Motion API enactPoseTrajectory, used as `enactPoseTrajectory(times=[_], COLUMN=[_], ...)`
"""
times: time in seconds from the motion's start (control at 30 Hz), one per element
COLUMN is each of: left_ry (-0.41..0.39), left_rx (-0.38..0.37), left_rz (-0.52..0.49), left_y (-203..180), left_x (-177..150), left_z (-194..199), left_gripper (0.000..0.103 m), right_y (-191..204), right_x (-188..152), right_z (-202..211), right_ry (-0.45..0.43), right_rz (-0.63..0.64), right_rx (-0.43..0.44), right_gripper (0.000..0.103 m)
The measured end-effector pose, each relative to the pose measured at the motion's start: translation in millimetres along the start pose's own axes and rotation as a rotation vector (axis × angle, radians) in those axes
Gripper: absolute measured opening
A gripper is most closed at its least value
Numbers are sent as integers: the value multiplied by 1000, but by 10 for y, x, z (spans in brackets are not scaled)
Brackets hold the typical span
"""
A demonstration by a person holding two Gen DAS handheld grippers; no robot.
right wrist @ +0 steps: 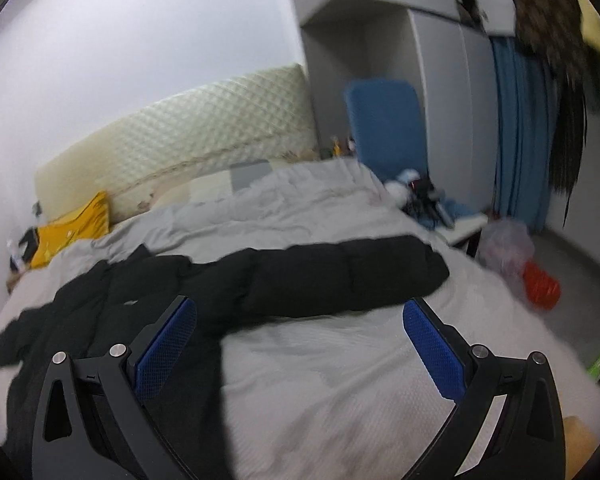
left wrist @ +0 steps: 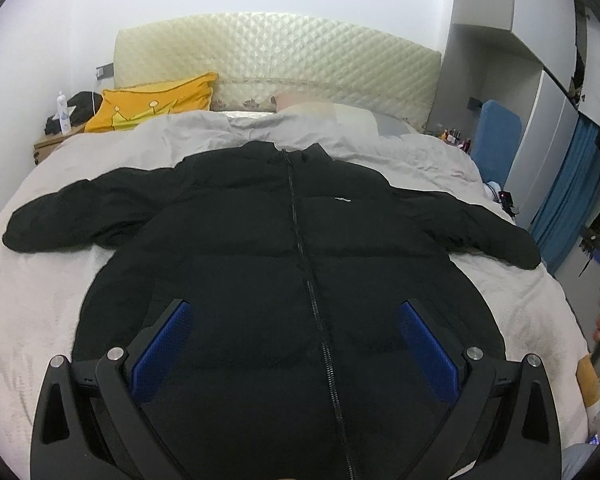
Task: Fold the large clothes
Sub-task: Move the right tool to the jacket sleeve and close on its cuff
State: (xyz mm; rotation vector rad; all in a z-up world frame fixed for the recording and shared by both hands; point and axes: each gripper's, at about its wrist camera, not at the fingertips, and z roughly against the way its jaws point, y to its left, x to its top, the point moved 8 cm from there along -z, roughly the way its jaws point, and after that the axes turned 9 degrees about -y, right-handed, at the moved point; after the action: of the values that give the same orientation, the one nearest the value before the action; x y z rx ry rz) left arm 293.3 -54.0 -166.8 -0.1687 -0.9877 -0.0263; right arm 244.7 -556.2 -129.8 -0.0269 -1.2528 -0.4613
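A black puffer jacket lies flat and face up on the bed, zipped, with both sleeves spread out to the sides. My left gripper is open and empty, hovering above the jacket's lower front. In the right wrist view the jacket's right sleeve stretches across the grey bedding. My right gripper is open and empty, above the bed just in front of that sleeve, with its left finger over the jacket body.
A yellow pillow and a quilted headboard are at the far end. A bedside table with a bottle stands at the left. A blue chair, wardrobe, blue curtain, bags and a red object are on the right.
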Motion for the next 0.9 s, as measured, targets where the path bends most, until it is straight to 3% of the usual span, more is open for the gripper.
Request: enactPoseTrajectory(times=[0.2, 0.47, 0.6, 0.73, 0.9], left_ry=[4, 54, 74, 98, 107], left_rx=[20, 33, 45, 48, 78], left_rz=[-1, 36, 33, 42, 32], left_y=[9, 67, 101, 116, 207], left_x=[-82, -207, -260, -327, -383], left_z=[-199, -526, -702, -836, -989], left_gripper=[103, 103, 103, 103, 103], right_y=[-708, -1451, -1735, -1870, -1926], right_x=[-293, -734, -863, -796, -620], right_z=[-691, -1575, -1888, -2087, -2395], right_ry=[67, 152, 127, 69, 34], right_rz=[-146, -505, -654, -680, -692], right_rx=[-33, -14, -59, -92, -90], right_gripper=[103, 97, 96, 95, 86])
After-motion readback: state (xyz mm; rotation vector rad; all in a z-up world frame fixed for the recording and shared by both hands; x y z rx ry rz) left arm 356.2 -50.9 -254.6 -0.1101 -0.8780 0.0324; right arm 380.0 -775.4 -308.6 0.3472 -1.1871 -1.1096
